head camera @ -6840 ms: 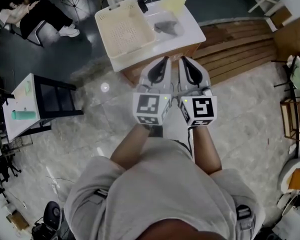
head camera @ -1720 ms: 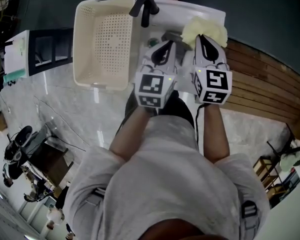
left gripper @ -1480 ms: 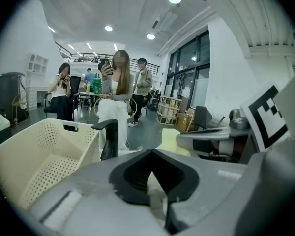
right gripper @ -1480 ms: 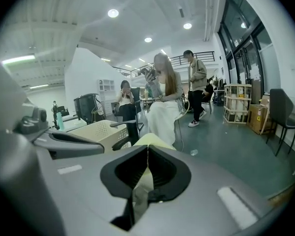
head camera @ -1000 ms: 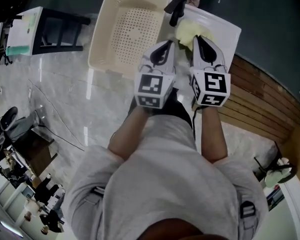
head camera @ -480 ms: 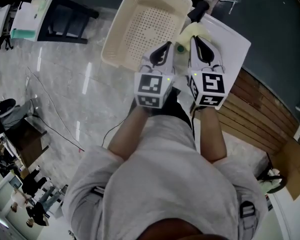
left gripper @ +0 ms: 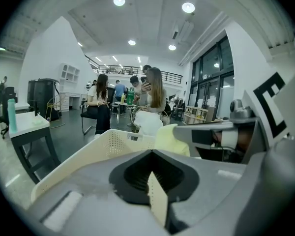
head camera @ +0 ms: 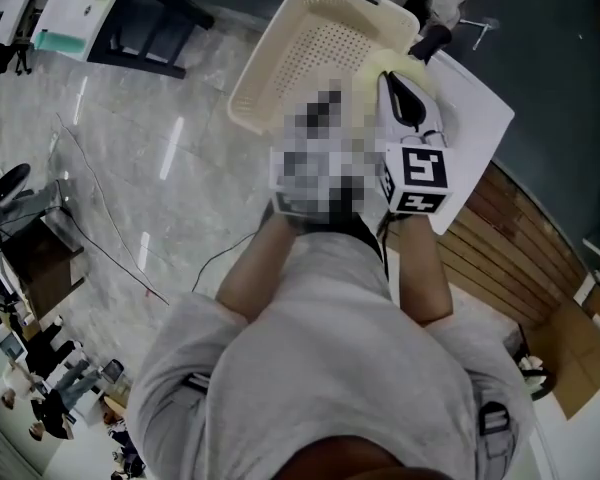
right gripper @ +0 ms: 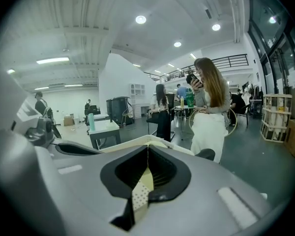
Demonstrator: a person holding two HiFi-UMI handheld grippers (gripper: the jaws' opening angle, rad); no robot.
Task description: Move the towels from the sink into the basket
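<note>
While a second ago the grippers hung over the white sink (head camera: pixel 472 133) beside the black tap (head camera: pixel 430 38), they now reach past its edge to the near corner of the cream basket (head camera: pixel 310 53). The yellow towel (head camera: pixel 375 66) has travelled with them and is bunched at the basket's rim, clear of the sink. The left gripper (left gripper: pixel 150 181) and the right gripper (right gripper: pixel 146 173) are each clenched on a thin fold of that towel, jaws nearly meeting. The carry looks almost done; a short reach over the rim and a release remain. Whether another towel waits in the sink is hidden.
</note>
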